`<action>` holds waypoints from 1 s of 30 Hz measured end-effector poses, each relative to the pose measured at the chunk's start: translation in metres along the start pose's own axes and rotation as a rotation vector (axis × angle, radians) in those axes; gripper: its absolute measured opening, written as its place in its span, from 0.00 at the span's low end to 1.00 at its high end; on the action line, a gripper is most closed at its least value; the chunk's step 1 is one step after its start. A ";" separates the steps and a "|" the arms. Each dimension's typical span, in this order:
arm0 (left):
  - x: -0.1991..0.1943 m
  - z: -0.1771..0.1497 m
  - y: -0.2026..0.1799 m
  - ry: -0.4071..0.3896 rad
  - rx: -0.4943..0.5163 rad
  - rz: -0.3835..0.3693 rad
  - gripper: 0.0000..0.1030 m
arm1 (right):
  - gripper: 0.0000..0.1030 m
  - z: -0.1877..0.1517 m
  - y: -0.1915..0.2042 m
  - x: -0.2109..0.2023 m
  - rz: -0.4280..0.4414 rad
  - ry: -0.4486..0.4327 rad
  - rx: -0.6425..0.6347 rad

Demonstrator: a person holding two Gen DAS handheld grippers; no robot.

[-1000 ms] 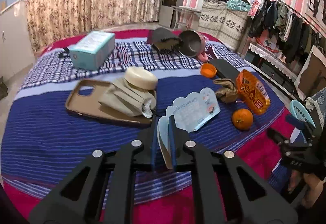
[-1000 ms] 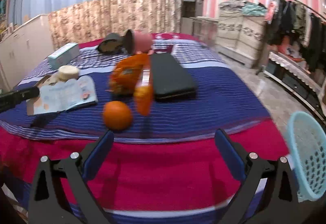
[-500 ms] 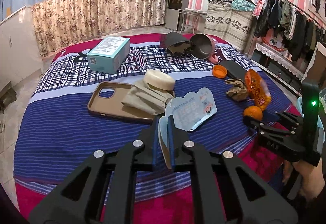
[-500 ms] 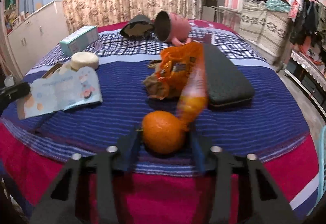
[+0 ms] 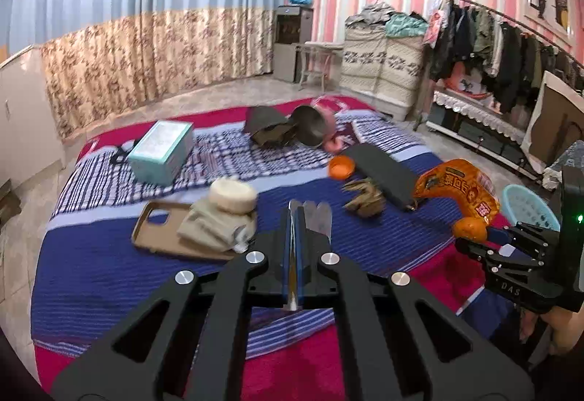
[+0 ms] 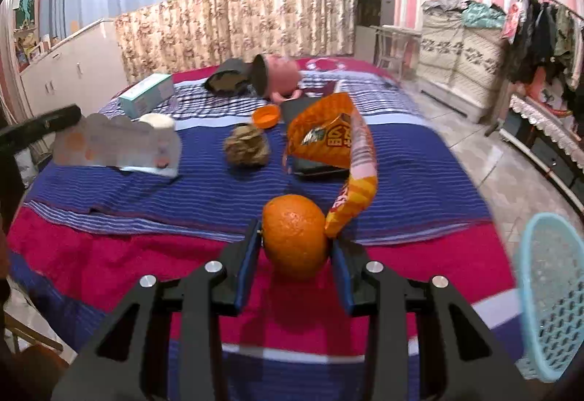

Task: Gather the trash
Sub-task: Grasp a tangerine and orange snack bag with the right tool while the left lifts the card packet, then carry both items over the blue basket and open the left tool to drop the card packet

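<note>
While my right tongs (image 6: 295,247) hold the round orange fruit (image 6: 294,235) with the orange snack bag (image 6: 334,145), the light blue plastic basket (image 6: 554,298) lies low to their right, nearer than to my left tongs (image 5: 292,247), which pinch the pale printed card (image 5: 318,222).

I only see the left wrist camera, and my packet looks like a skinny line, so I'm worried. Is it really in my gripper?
Observer: Yes. The right wrist view shows the flat packet face-on, with its scalloped top and orange dots. It hangs from the left gripper above the blanket.
Operator: Is the other gripper holding only the orange?
Observer: It doesn't look like it. From its own camera, the right gripper is closed on the orange. The tail of the orange snack bag seems caught between the fruit and the right-hand finger, so the bag looks lifted along with it.
</note>
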State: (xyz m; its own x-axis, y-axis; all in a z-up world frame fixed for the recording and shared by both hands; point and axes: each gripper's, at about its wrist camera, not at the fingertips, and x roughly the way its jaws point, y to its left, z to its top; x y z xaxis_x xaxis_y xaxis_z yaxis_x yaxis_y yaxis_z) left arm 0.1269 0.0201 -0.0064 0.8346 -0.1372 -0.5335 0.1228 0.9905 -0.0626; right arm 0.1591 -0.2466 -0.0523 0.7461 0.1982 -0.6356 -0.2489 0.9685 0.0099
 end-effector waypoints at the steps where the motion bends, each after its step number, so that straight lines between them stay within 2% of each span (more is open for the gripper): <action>1: -0.001 0.002 -0.005 -0.006 0.004 -0.005 0.01 | 0.36 -0.001 -0.005 -0.002 -0.008 -0.001 0.005; 7: 0.000 0.008 -0.029 -0.018 0.022 -0.032 0.01 | 0.36 -0.015 -0.048 0.007 -0.007 0.025 0.112; 13: 0.001 0.007 -0.031 -0.012 0.026 -0.011 0.01 | 0.39 -0.025 -0.063 0.031 -0.010 0.062 0.165; 15: 0.004 0.006 -0.025 -0.004 0.017 0.002 0.01 | 0.44 -0.026 -0.063 0.035 0.003 0.060 0.181; 17: 0.005 0.005 -0.019 0.002 0.006 0.014 0.01 | 0.58 -0.025 -0.060 0.035 0.003 0.058 0.186; 19: 0.006 0.003 -0.011 0.011 -0.009 0.022 0.01 | 0.65 -0.026 -0.054 0.033 0.009 0.062 0.188; 26: 0.008 -0.005 0.004 0.033 -0.029 0.035 0.01 | 0.64 -0.033 -0.046 0.030 -0.033 0.072 0.189; 30: 0.007 -0.007 0.007 0.032 -0.038 0.022 0.01 | 0.65 -0.035 -0.054 0.014 -0.026 0.023 0.244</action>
State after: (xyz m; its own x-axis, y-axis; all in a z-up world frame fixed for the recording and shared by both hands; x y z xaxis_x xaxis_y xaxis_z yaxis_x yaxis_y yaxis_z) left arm 0.1298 0.0261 -0.0159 0.8193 -0.1150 -0.5617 0.0833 0.9932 -0.0819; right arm 0.1616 -0.3009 -0.0887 0.7357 0.1718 -0.6552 -0.0711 0.9815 0.1776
